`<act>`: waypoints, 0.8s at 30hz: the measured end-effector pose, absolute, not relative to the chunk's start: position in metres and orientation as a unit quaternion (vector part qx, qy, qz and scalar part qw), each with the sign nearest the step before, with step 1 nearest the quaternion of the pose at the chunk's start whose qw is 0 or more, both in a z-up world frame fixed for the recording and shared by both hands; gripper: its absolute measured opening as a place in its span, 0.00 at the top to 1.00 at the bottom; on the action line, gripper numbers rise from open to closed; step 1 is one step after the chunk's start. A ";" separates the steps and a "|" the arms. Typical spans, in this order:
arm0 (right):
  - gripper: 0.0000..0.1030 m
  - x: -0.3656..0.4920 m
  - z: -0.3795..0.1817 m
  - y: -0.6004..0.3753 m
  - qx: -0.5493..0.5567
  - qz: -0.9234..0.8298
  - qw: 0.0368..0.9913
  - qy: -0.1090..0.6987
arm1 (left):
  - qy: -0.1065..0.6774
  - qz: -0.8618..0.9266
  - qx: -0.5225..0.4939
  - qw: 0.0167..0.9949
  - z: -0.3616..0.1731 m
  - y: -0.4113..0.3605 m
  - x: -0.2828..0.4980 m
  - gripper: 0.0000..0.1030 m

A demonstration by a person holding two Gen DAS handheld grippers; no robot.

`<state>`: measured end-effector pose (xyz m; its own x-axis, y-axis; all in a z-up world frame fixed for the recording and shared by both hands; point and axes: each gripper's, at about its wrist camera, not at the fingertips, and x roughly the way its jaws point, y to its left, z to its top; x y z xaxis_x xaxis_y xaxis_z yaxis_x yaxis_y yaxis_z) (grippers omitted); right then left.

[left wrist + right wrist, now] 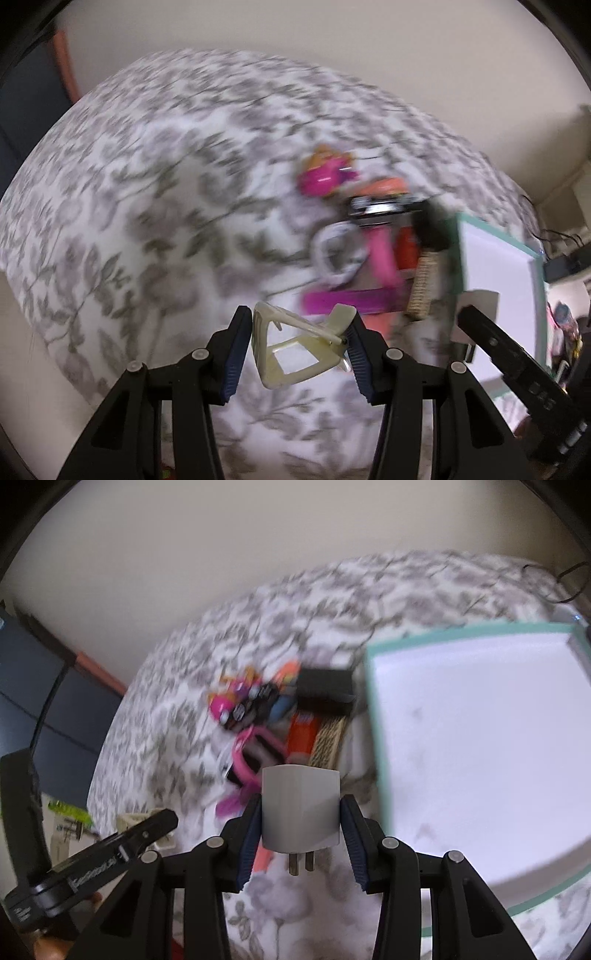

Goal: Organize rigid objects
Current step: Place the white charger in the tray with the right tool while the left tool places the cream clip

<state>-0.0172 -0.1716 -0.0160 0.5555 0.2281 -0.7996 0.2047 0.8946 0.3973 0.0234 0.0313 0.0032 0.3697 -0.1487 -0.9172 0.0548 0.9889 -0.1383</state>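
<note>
Left-wrist view first: your left gripper (301, 345) pinches one cream hair claw clip (295, 350) above the floral bedspread (147, 184). Right-wrist view: your right gripper (301, 830) clamps one grey plug adapter (300, 805) (two prongs), beside one teal-rimmed tray (373, 686).

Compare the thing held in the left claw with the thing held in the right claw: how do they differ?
The hair clip in the left claw is cream and an open frame with gaps; the plug adapter in the right claw is grey and a solid block. The plug adapter has two metal prongs pointing toward the camera; the hair clip shows none. Both are gripped between blue pads above the floral cloth.
</note>
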 end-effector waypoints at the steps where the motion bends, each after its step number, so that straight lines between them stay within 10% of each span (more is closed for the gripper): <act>1: 0.57 -0.018 -0.013 -0.177 0.226 -0.006 0.856 0.465 | 0.554 -0.071 -0.032 0.829 0.009 0.021 0.022 0.50; 24: 0.56 -0.065 -0.028 -0.319 0.250 -0.288 0.830 0.407 | 0.526 -0.223 0.032 0.820 -0.011 -0.178 0.032 0.50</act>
<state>-0.0651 -0.3191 -0.0279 0.5023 -0.2746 -0.8199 0.6813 0.7096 0.1797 0.0320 -0.1777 -0.0107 0.3470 -0.3315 -0.8773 0.3986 0.8989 -0.1820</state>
